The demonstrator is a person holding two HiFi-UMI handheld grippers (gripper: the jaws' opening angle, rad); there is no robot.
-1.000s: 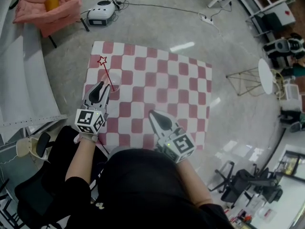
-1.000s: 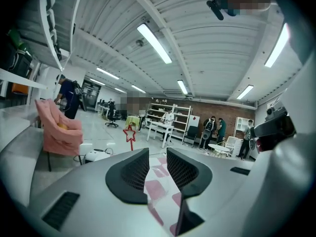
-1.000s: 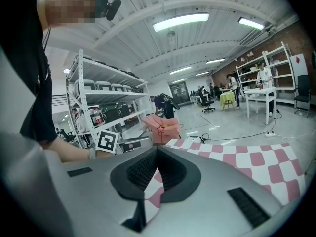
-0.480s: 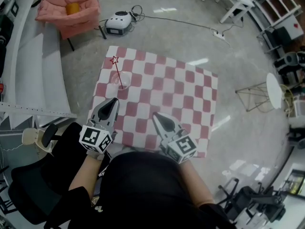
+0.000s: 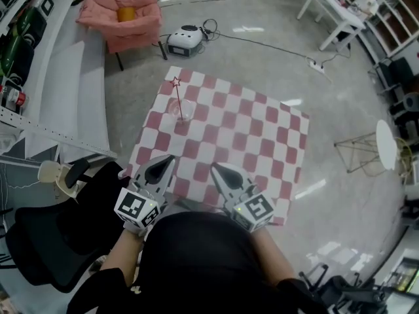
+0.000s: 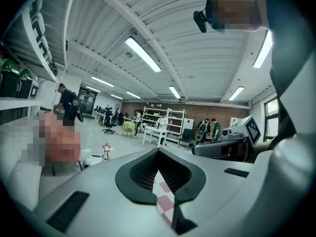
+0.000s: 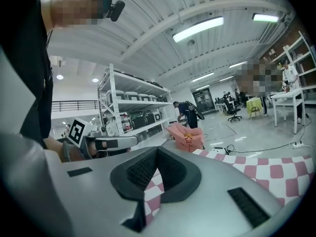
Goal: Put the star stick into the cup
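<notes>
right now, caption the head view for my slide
Star stick in the cup on checkered cloth; left gripper and right gripper shut, empty.

Bright, even light from ceiling strip lights (image 6: 142, 54); the glossy floor (image 5: 249, 29) glares; fisheye edges bend.

Right claw (image 7: 157, 149) closed (nothing held), checkered cloth (image 7: 284, 174), star stick (image 7: 188, 138) beyond

No legible words, numbers, brands or signs anywhere. Only black-and-white square code patterns, without letters or digits, on the marker cube (image 5: 137, 208) of the left hand-held gripper (image 5: 167, 160) and on that (image 5: 253, 209) of the right hand-held gripper (image 5: 216, 168).
</notes>
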